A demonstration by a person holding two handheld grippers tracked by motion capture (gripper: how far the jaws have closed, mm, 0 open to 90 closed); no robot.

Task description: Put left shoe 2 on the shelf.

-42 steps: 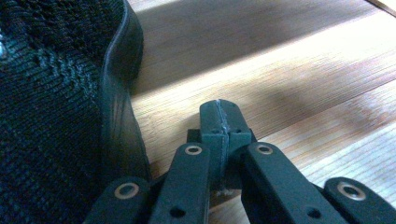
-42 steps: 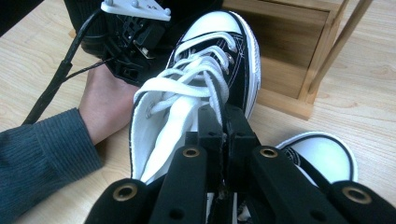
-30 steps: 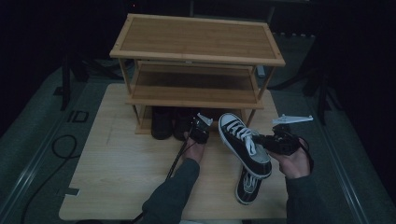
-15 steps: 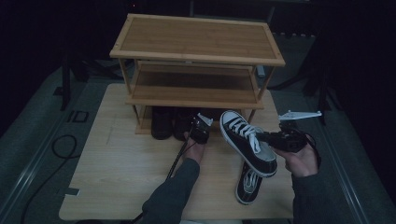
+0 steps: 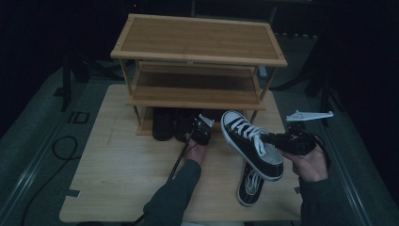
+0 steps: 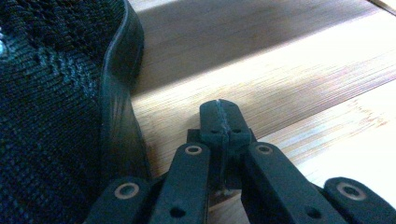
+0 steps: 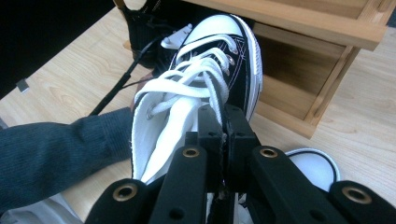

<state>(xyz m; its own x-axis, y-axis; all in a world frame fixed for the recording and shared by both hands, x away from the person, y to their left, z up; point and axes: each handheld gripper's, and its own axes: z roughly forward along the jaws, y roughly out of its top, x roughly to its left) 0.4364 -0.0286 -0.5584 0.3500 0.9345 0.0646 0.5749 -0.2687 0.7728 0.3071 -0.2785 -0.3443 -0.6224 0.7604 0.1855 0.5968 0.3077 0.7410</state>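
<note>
1. Raised since earlier: sneaker now higher, frame centre-right, right gripper jaws clamped on its side.
2. Left gripper jaws closed, empty, low over pale wood desk.
3. Dark room surrounds bamboo rack, upper centre.

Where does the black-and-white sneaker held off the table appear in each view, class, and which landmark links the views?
High view: the held sneaker is right of centre, gripped by the right gripper.
Right gripper view: it is in the centre, toe pointing away, its side between the fingers.
Left gripper view: I cannot pick it out.
Shared landmark: the bamboo shoe rack.
</note>
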